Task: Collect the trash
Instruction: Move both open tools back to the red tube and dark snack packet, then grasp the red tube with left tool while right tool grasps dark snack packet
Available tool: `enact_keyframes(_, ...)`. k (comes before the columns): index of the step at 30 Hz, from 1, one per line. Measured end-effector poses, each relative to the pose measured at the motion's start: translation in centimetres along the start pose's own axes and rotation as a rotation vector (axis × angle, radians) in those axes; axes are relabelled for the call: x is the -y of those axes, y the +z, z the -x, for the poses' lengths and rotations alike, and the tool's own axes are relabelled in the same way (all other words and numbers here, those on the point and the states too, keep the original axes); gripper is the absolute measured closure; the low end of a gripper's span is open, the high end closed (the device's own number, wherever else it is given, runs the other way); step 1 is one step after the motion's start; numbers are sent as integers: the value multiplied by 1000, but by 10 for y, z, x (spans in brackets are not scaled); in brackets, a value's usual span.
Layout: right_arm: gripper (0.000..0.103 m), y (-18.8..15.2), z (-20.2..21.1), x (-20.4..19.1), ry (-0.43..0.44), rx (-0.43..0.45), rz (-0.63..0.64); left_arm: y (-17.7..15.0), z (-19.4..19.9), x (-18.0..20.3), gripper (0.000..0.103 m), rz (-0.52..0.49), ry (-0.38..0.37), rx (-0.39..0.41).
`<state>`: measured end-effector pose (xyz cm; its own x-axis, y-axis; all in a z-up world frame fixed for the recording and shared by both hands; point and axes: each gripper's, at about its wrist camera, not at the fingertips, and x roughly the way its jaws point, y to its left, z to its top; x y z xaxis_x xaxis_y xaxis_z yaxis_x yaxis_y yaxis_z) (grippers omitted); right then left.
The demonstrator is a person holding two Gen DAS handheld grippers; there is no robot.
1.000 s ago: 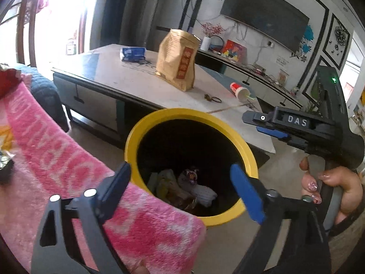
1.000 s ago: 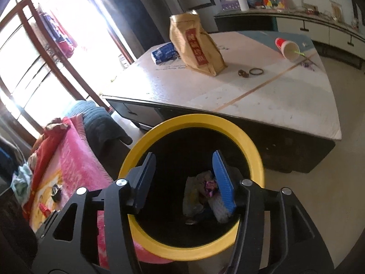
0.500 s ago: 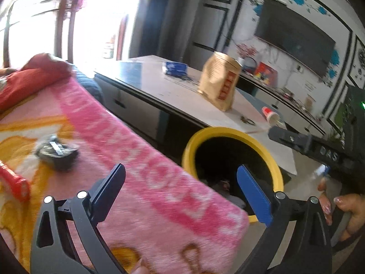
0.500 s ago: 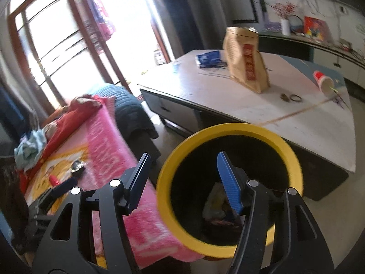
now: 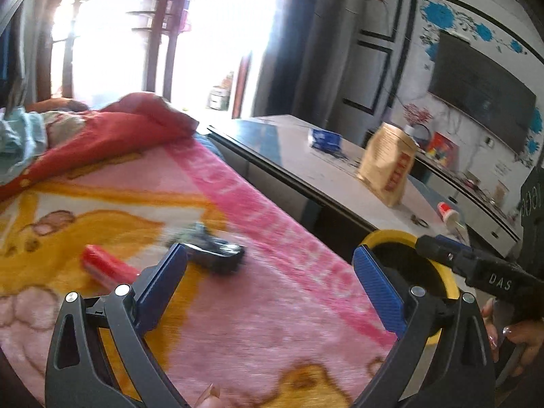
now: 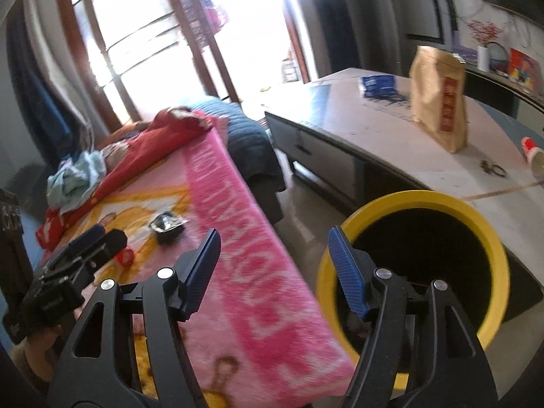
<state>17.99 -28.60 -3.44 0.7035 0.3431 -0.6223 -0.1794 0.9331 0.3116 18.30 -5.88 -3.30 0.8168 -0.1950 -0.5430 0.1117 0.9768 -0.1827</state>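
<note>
Open pink blanket [image 5: 272, 323] is lying ahead of me — only a dark wrapper [image 5: 214, 255] and red tube [image 5: 105, 267] interrupting it; the yellow bin [image 6: 489, 238] is crowding my right, the table [image 6: 391, 142] blocking beyond.

Your pink blanket [image 5: 272, 306] carrying a dark crumpled wrapper [image 5: 214, 255] and red packet [image 5: 105, 267], your table [image 6: 391, 142] bearing paper bag [image 6: 438, 102], blue packet [image 6: 377, 85], tipped cup [image 6: 533, 156].

2 wrist fisheyes, angled down, close over pink blanket [image 5: 258, 306], both sharing yellow bin [image 6: 489, 231], table [image 6: 340, 115]
</note>
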Motion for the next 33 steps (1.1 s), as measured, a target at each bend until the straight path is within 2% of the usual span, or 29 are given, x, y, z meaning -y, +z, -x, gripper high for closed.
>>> enact_keyframes(9,45,5,-47,-55,94,-83,125,-2,16,-62,8,114,86,13)
enact_keyframes(16,45,4,-92,-94,132,-165,246,-6,18,-98,8,196,132,-4)
enact_keyframes(28,45,4,-149,-136,170,-263,379,-18,-2,-142,9,382,85,-92)
enact_keyframes(31,45,3,-160,-141,176,-283,386,-22,-12,-146,15,415,68,-133)
enact_keyframes(33,50,1,-167,-141,171,-298,382,-26,-19,-147,19,437,61,-167)
